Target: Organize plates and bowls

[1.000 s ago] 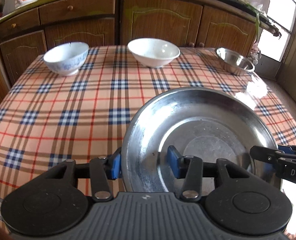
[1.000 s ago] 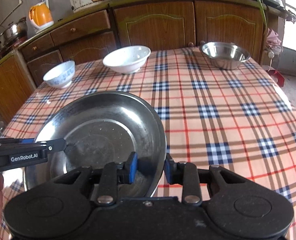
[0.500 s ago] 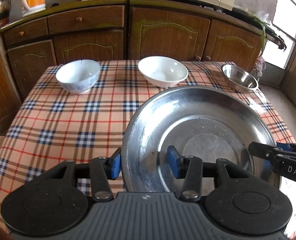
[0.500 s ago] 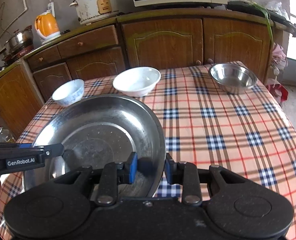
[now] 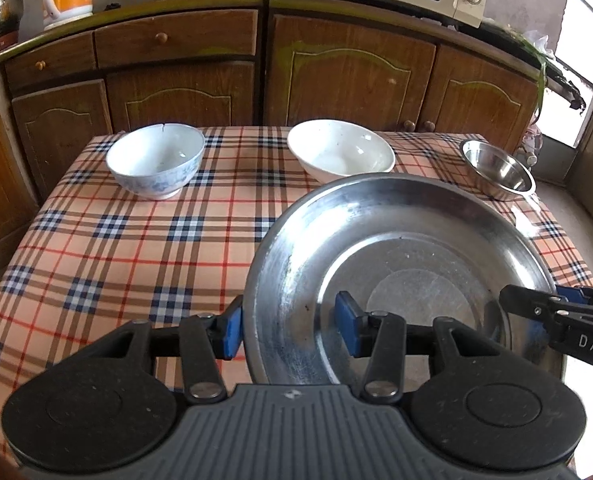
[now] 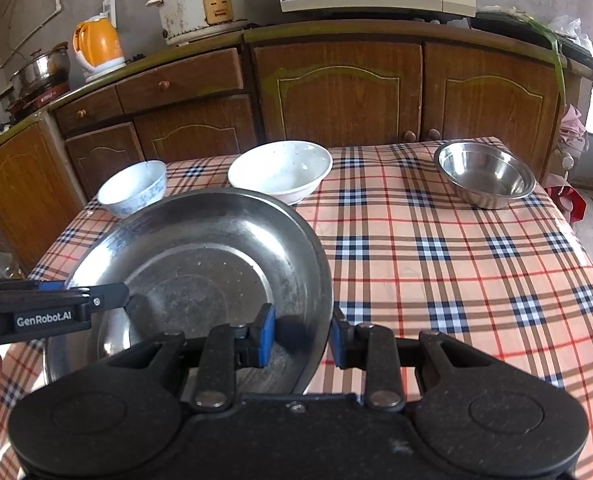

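Large round stainless-steel plate (image 5: 396,264) carried clear above the checked-cloth desk (image 5: 136,248), pinched at opposite rims. Left tongs (image 5: 286,326) hold its left edge, right tongs (image 6: 298,334) its right edge, each pair narrowed onto the rim wall. Two grips likely needed: the plate is wide, shallow and slippery. At the desk's far side, apart: blue-patterned porcelain bowl (image 5: 156,166), white ceramic bowl (image 5: 340,156), small steel bowl (image 5: 496,170). Probable stacking targets.
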The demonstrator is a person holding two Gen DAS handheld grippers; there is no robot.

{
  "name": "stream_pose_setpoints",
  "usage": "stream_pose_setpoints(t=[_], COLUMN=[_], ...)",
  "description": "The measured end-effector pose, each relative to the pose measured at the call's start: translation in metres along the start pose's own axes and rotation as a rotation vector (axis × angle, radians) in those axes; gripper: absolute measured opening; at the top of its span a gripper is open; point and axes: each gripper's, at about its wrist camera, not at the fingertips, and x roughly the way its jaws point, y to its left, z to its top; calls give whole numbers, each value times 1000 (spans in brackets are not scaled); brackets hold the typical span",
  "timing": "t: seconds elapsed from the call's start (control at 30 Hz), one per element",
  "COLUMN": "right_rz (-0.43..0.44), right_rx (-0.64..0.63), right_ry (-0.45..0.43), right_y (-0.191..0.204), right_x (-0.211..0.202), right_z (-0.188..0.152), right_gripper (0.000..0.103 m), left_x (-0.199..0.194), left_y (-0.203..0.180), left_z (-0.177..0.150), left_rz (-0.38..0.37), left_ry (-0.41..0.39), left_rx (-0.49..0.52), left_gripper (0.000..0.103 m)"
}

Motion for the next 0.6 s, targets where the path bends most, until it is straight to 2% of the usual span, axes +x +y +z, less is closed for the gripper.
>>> stream_pose_setpoints(t=[0.6], right_rz=[-4], right_rx=[20], right_ry=[40], right_y=[-10], right_x=[53], right_z=[14], right_gripper=[36], left_x=[44], left_y=[5], left_z=[13], left_rz=[8], left_ry=[37], left_rx=[3], left_gripper=[47])
